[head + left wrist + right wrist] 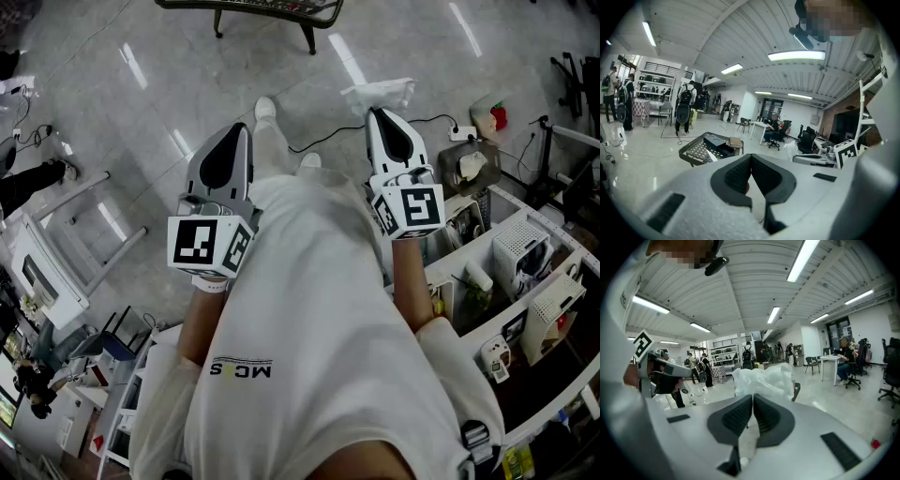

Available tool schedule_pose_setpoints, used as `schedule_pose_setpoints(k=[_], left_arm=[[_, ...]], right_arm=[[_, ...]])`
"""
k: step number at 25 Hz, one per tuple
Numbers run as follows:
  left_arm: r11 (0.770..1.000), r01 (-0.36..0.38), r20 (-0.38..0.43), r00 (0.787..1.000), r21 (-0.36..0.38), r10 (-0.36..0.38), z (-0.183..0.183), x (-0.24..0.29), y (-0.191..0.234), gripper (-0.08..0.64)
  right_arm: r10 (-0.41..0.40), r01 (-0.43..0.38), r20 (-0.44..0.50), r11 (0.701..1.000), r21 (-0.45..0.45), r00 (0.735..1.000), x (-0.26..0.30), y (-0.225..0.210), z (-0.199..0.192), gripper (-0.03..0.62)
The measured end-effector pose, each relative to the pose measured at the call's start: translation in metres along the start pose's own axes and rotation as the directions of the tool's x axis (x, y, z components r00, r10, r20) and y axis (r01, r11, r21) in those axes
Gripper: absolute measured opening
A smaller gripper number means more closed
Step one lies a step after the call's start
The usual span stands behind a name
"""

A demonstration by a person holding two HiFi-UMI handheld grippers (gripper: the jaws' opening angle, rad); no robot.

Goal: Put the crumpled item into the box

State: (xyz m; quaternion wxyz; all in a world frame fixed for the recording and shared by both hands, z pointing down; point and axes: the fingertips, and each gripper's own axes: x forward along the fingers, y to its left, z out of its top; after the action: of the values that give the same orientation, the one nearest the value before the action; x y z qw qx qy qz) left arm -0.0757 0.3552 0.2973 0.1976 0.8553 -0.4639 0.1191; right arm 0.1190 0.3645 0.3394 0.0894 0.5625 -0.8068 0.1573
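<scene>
From the head view, the person in a white shirt held both tools out over the shiny grey floor (141, 112). The left gripper (240, 129) pointed away, empty at its tip, with its marker cube (208, 246) nearest the camera. The right gripper (375, 114) sat just right of it, and there was the crumpled bag (380, 92), a white plastic wad right at its far tip. Far ahead, at the top edge, stood the dark mesh table (253, 7). A white shoe (265, 108) showed between the two grippers.

The left gripper view showed the left gripper (751, 157) with its black pads pressed together at the tips and nothing caught between them. Beyond them stood the mesh table (696, 152), with a dark open box (717, 142) on it and a small brown box (736, 141) just beside that. Off to the right the right gripper (820, 159) came into frame, the crumpled bag (791, 149) hanging at its end, well short of the table.

In the right gripper view, the right gripper (753, 397) had its jaws closed tip to tip. The crumpled bag (764, 378) billowed up straight off those tips, so it was pinched there and held clear of the floor. At far left the left gripper (661, 373) hung level alongside.
</scene>
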Motion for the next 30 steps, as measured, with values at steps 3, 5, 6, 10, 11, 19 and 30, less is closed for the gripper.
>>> schedule_pose_setpoints(k=[3, 5, 6, 10, 11, 19, 30], left_arm=[[1.0, 0.022, 0.009, 1.0, 0.017, -0.022, -0.002, 0.004, -0.016, 0.02], [0.999, 0.033, 0.003, 0.999, 0.027, -0.033, -0.005, 0.007, -0.023, 0.02], [0.999, 0.039, 0.001, 0.999, 0.028, -0.039, -0.006, 0.009, -0.026, 0.02], [0.996, 0.066, 0.008, 0.998, 0.055, -0.066, -0.003, 0.017, -0.035, 0.02], [0.995, 0.077, 0.004, 0.997, 0.06, -0.077, -0.004, 0.021, -0.036, 0.021], [0.994, 0.094, 0.03, 0.995, 0.053, -0.095, 0.014, 0.032, -0.011, 0.02], [0.996, 0.089, 0.075, 0.993, 0.01, -0.09, 0.038, 0.037, 0.057, 0.02]], right_arm=[[0.0, 0.0, 0.001, 1.0, -0.029, 1.0, -0.004, 0.006, 0.005, 0.025], [0.014, -0.013, 0.003, 0.999, -0.032, 1.0, -0.005, 0.013, 0.004, 0.025], [0.021, -0.021, 0.004, 0.999, -0.033, 1.0, -0.006, 0.017, 0.005, 0.025], [0.018, -0.018, 0.006, 0.999, -0.031, 1.0, -0.006, 0.025, 0.013, 0.025], [0.012, -0.012, 0.003, 0.999, -0.033, 1.0, -0.004, 0.026, 0.015, 0.025], [0.009, -0.008, 0.017, 0.997, -0.072, 1.0, 0.017, 0.036, 0.043, 0.025], [-0.004, 0.008, 0.046, 0.997, -0.079, 0.999, 0.076, 0.06, 0.072, 0.026]])
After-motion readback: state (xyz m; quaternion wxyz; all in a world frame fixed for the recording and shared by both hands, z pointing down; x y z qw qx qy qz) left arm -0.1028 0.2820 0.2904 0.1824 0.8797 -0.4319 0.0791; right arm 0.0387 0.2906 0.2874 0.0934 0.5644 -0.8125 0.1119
